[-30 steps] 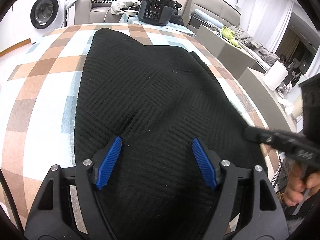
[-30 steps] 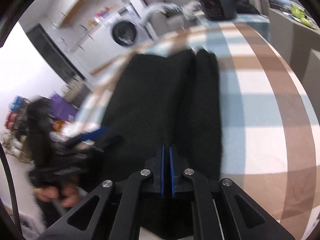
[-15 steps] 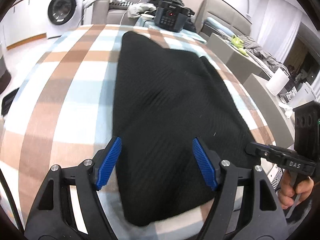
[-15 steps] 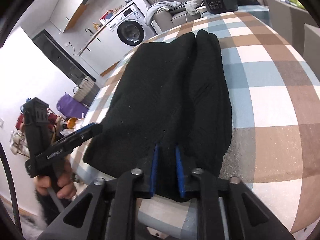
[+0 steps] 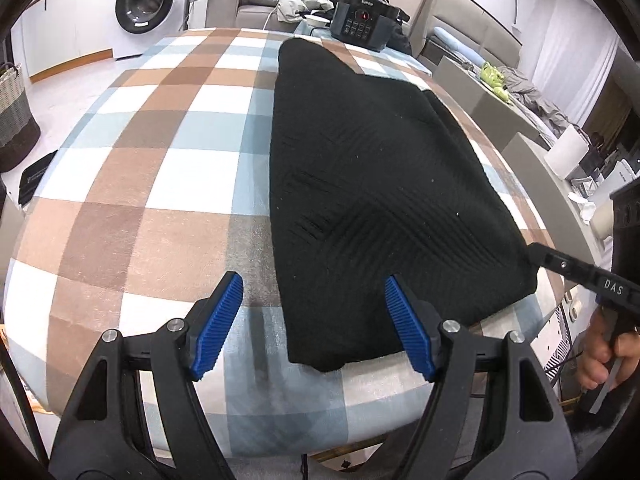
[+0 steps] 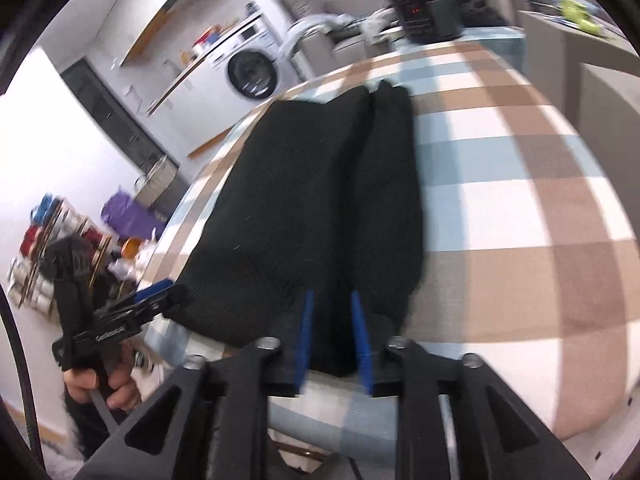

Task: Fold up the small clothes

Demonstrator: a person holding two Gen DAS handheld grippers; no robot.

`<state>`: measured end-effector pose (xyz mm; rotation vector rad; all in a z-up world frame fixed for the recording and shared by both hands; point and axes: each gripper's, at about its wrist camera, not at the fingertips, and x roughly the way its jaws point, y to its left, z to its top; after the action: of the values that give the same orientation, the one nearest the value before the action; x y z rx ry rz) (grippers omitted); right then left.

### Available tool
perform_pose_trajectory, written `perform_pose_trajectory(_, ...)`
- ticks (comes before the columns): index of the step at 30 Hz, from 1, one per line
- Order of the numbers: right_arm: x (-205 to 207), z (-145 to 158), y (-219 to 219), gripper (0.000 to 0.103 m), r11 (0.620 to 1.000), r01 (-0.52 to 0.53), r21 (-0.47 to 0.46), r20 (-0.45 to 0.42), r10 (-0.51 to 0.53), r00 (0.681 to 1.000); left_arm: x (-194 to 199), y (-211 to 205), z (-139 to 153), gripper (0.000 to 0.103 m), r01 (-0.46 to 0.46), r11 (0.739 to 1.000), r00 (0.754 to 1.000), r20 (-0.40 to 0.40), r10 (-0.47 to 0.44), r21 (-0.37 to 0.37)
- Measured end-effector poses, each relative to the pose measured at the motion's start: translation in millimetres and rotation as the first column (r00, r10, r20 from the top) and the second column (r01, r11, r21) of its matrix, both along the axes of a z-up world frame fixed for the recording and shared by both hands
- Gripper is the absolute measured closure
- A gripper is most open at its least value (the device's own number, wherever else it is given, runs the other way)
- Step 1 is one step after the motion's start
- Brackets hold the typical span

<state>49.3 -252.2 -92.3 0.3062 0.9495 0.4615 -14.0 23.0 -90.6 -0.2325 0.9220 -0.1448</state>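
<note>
A black ribbed knit garment lies folded lengthwise on the checked table, its near end at the front edge. It also shows in the right wrist view. My left gripper is open wide and empty, low over the garment's near left corner. My right gripper is partly open, its blue fingers either side of the garment's near end without pinching it. The right gripper shows in the left wrist view at the garment's right corner. The left gripper shows in the right wrist view.
A black pressure cooker stands past the table's far end. A washing machine is at the back left and a woven basket on the floor at left. A grey counter runs along the right.
My right gripper has opened and let go of the garment's near end. Both grippers have pulled back toward the table's front edge, the left one shifting leftward off the cloth.
</note>
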Motion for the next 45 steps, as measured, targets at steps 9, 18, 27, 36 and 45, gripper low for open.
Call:
perform_pose_trajectory(9, -13.0, -16.7, -10.5, 0.082, 0.997, 0.058, -0.059, -0.039, -0.060, 0.997, 8.0, 0.0, 0.8, 0.032, -0.005, 1.000, 1.000, -0.009, 0.005, -0.016)
perform_pose_trajectory(18, 6.6, -11.8, -8.0, 0.051, 0.997, 0.056, 0.051, -0.034, -0.054, 0.998, 22.3, 16.6, -4.4, 0.032, -0.052, 0.991, 0.998, -0.033, 0.048, -0.124)
perform_pose_trajectory(27, 13.3, -11.7, -6.1, 0.045, 0.997, 0.044, 0.064, -0.033, -0.042, 0.999, 32.3, 4.9, -11.9, 0.060, -0.004, 0.993, 0.999, -0.040, 0.000, -0.116)
perform_pose_trajectory(36, 18.0, -23.4, 12.9, 0.060, 0.999, 0.010, -0.042, -0.023, -0.011, 1.000, 37.6, 5.1, -15.7, 0.071, 0.001, 0.994, 0.999, -0.035, -0.005, -0.105)
perform_pose_trajectory(45, 47.5, -25.8, 26.2, 0.068, 0.998, 0.028, -0.060, -0.005, -0.029, 1.000, 65.9, 9.3, -16.1, 0.076, -0.014, 0.996, 1.000, -0.018, 0.013, -0.086)
